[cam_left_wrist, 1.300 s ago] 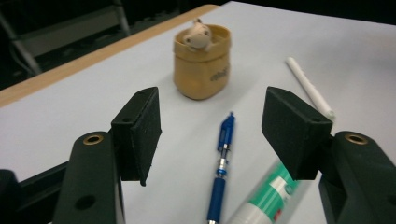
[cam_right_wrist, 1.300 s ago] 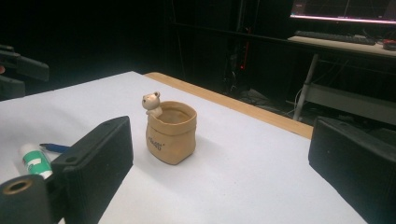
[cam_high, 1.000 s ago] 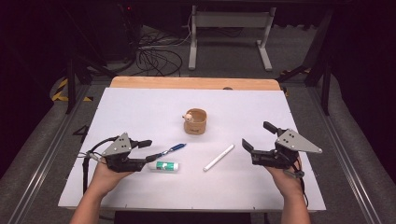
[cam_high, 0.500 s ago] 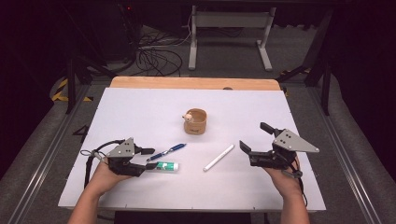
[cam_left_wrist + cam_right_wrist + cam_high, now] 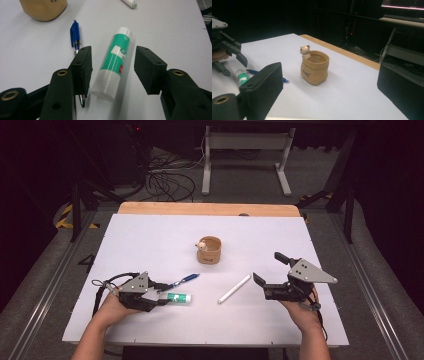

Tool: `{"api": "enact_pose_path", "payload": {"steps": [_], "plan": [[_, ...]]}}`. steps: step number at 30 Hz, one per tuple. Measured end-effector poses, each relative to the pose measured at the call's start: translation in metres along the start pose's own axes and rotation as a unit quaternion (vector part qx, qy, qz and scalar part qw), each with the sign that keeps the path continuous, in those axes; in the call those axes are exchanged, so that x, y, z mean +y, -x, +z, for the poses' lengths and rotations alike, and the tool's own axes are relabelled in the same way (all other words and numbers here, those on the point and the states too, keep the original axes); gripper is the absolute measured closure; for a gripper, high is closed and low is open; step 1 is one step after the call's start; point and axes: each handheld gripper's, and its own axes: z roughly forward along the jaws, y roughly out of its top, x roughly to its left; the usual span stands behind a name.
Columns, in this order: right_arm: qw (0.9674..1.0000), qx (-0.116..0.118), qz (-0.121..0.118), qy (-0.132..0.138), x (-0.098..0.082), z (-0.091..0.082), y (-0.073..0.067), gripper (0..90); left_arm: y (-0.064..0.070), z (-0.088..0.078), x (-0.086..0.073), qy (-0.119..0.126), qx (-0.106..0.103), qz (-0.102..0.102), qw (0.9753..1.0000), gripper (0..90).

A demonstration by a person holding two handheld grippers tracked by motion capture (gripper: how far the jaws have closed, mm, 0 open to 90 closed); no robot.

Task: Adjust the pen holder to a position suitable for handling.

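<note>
A green and white glue stick [image 5: 178, 297] [image 5: 115, 62] lies on the white table [image 5: 150, 245] at the front left. My left gripper [image 5: 162, 295] [image 5: 112, 67] is low over it, one jaw on each side. The jaws have just been closing, but a gap still shows between each pad and the stick. A blue pen [image 5: 184, 280] [image 5: 75, 35] lies just beyond, running under the left jaw. My right gripper [image 5: 267, 267] [image 5: 329, 87] is open and holds nothing at the front right. It faces a tan pouch [image 5: 209, 250] [image 5: 314, 67] with a small bear figure on its rim.
A white marker [image 5: 234, 289] [image 5: 129, 3] lies between the two grippers. A wooden strip [image 5: 210, 209] runs along the table's far edge, with a metal stand and cables on the floor behind. The right gripper view also shows the left gripper [image 5: 227, 57] beside the glue stick [image 5: 242, 76].
My left gripper has sunk a little over the glue stick and its jaws have narrowed around it. The right gripper has stayed put.
</note>
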Motion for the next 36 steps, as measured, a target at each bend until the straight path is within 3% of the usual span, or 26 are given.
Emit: {"api": "enact_pose_path", "payload": {"steps": [14,32,36], "plan": [[1.0000,0.007,-0.005,-0.004,-0.001,0.003,-0.003,7.1,-0.004,0.007,-0.005,-0.030,-0.003,0.003,0.9995,52.8],[0.9999,0.013,-0.008,-0.007,-0.002,0.007,-0.005,7.1,-0.001,0.012,-0.006,-0.048,0.003,0.028,0.9984,58.4],[0.9998,0.015,-0.010,-0.008,-0.002,0.008,-0.005,7.1,0.001,0.016,-0.006,-0.065,0.001,0.041,0.9970,59.7]]}}
